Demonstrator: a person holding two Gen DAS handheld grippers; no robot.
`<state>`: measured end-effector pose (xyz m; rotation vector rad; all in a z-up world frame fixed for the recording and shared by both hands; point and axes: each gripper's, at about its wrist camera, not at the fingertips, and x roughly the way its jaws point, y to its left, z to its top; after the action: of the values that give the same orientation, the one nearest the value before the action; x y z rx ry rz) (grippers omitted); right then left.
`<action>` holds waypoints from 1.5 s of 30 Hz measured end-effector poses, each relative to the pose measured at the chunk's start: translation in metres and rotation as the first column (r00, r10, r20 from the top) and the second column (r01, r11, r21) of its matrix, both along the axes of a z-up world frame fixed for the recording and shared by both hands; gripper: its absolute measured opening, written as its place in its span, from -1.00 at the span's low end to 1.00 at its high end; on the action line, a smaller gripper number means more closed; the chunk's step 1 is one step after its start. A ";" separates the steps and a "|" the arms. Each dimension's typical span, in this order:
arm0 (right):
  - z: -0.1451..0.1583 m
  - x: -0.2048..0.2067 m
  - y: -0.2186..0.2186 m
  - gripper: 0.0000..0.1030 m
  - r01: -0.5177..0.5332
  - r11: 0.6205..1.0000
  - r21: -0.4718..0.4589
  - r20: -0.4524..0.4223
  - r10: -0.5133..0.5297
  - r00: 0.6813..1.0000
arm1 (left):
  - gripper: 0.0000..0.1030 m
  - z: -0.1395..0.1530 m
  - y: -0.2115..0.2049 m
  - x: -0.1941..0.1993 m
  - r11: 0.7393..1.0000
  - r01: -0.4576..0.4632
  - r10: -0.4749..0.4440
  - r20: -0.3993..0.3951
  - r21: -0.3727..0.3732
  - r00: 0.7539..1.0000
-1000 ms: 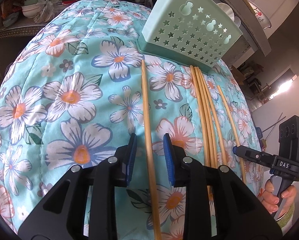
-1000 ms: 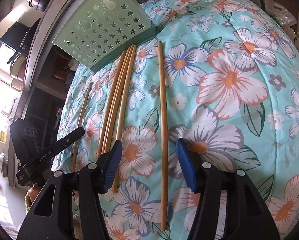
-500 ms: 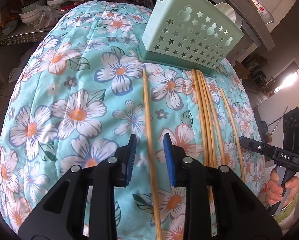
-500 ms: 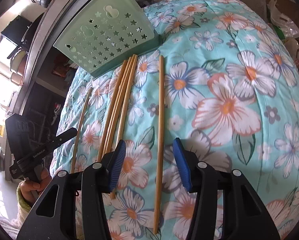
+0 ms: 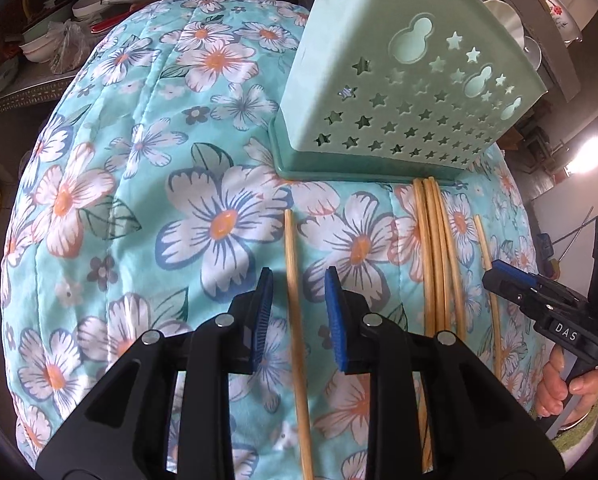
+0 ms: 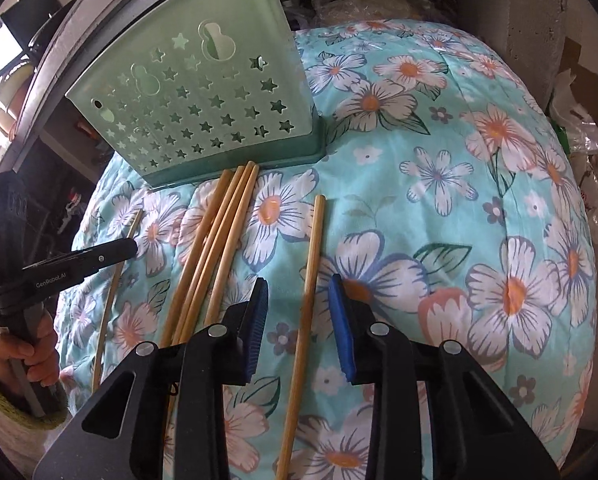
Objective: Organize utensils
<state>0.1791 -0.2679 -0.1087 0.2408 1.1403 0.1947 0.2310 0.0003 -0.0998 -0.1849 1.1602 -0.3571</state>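
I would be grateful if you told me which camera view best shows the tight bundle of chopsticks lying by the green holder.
The right wrist view: the bundle of chopsticks fans out there, so separate sticks can be told apart from the green holder down to the fingers. In the left wrist view the bundle lies off to the right, foreshortened, its lower part hidden behind the gripper body.

A turquoise quilt (image 5: 147, 184) is showing white, orange-centred flowers. A mint-green holder (image 5: 383, 92) is displaying star cut-outs. Tan chopsticks (image 6: 215, 248) are lying before blue-padded black grippers.
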 end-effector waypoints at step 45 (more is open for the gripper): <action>0.144 -0.056 -0.022 -0.88 0.025 0.992 0.127 0.352 -0.069 0.933 | -0.91 0.173 0.056 -0.074 0.970 0.001 0.105 0.419 -0.244 0.902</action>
<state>0.1235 -0.2903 0.0349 0.3261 0.7616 0.2541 0.1569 0.0563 0.0727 -0.3305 0.6707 -0.4643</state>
